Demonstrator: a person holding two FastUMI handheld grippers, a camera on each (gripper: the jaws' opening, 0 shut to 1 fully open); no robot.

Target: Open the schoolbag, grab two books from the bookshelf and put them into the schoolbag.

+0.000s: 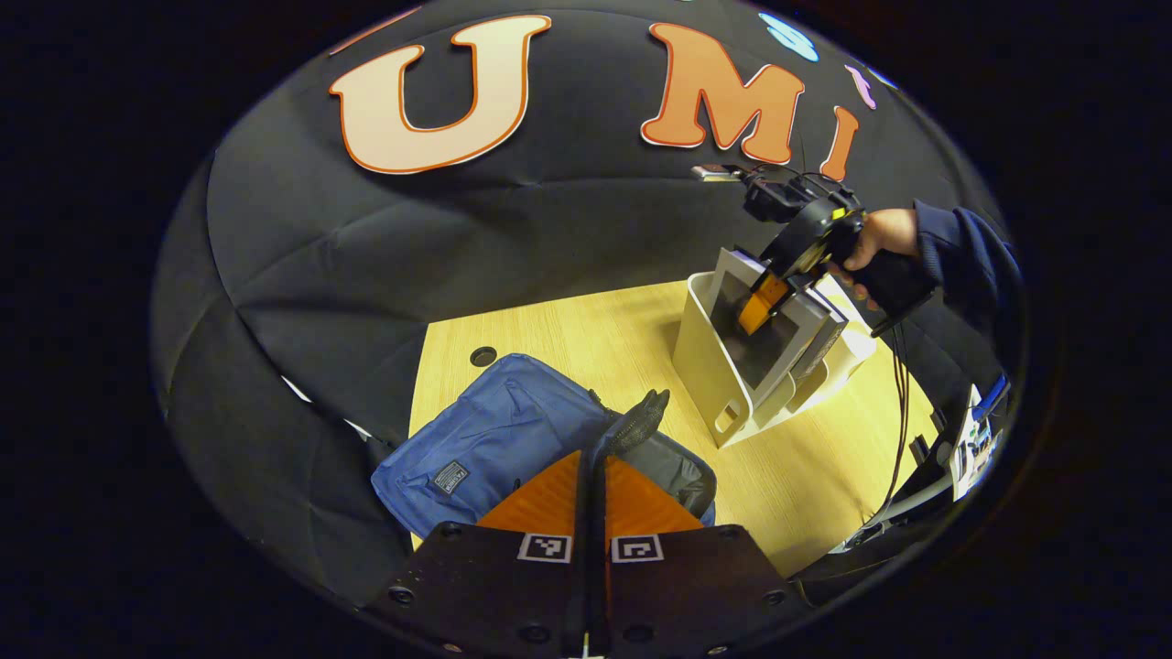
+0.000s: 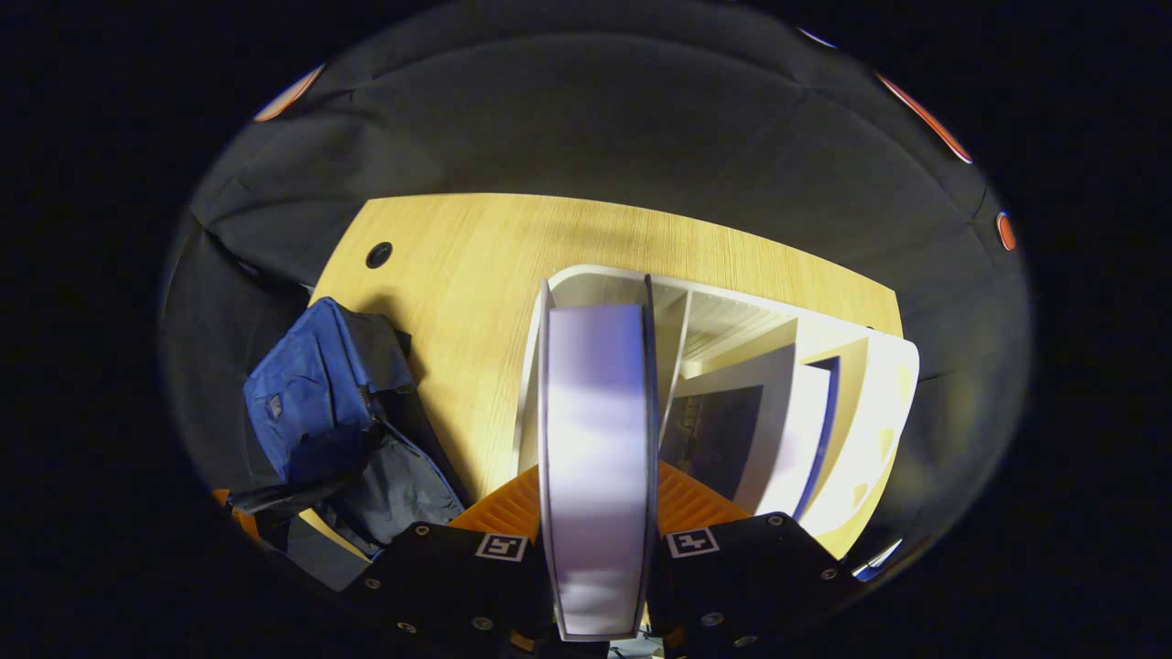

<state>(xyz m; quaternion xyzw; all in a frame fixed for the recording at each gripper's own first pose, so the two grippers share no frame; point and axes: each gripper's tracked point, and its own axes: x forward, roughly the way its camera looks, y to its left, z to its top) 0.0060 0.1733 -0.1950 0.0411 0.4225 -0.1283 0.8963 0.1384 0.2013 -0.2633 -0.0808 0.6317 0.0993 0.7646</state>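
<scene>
The right gripper (image 2: pixel 595 540) has its fingers clamped on the top edge of a book (image 2: pixel 597 439), one on each side; the book stands in the white bookshelf (image 2: pixel 879 403) on the wooden surface (image 2: pixel 458 275), with more books (image 2: pixel 787 430) leaning just beside it. The left gripper (image 1: pixel 593 476) has its fingers pressed together on a dark flap (image 1: pixel 641 421) of the blue schoolbag (image 1: pixel 494 430), holding the mouth of the bag up; the bag lies on the surface, well apart from the shelf. To do this step well, I think the book should go straight up, slowly, so it does not rub the shelf wall or tip the other books; the grip must stay tight, as the book looks heavy; the left gripper should hold the bag wide.
</scene>
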